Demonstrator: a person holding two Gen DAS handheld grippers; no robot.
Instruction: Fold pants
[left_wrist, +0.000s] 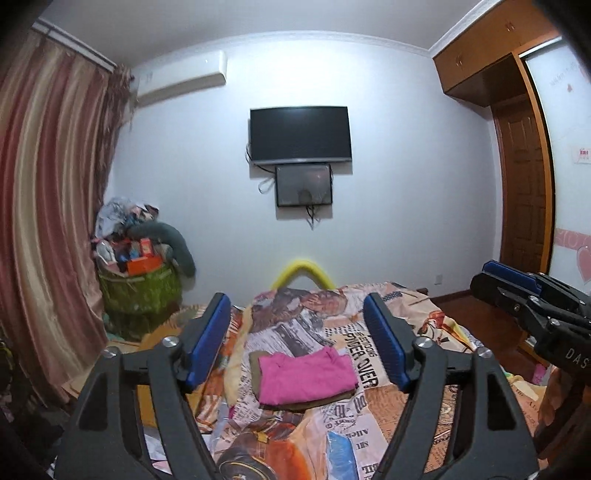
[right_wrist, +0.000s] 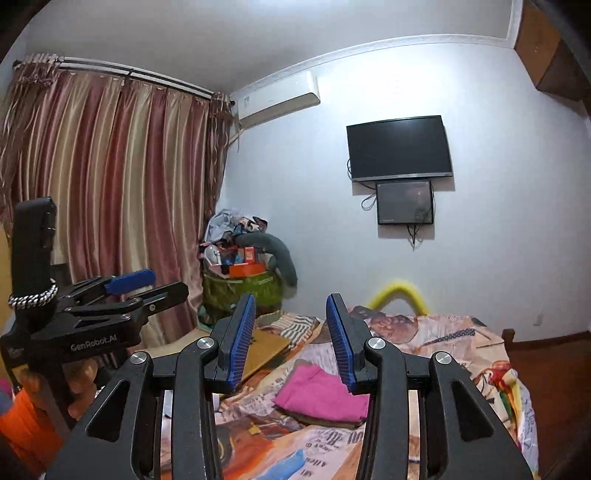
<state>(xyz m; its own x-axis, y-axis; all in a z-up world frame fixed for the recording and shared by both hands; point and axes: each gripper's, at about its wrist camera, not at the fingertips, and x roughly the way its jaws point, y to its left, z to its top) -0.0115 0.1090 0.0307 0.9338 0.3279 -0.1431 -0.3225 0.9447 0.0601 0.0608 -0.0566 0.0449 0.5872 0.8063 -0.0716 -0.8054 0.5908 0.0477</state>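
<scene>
Folded pink pants (left_wrist: 304, 378) lie on top of a folded olive garment (left_wrist: 295, 405) on the bed with the printed bedspread (left_wrist: 354, 417). The stack also shows in the right wrist view (right_wrist: 321, 395). My left gripper (left_wrist: 295, 325) is open and empty, raised above and short of the stack. My right gripper (right_wrist: 291, 328) is open and empty, also held above the bed. The right gripper shows from the side in the left wrist view (left_wrist: 517, 291); the left gripper shows at the left of the right wrist view (right_wrist: 147, 284).
A green basket (left_wrist: 140, 291) piled with clothes and boxes stands by the striped curtain (left_wrist: 48, 206). A TV (left_wrist: 299, 134) and a small screen hang on the far wall. A yellow foam tube (left_wrist: 303, 273) rises behind the bed. Wooden wardrobe and door (left_wrist: 521, 184) at right.
</scene>
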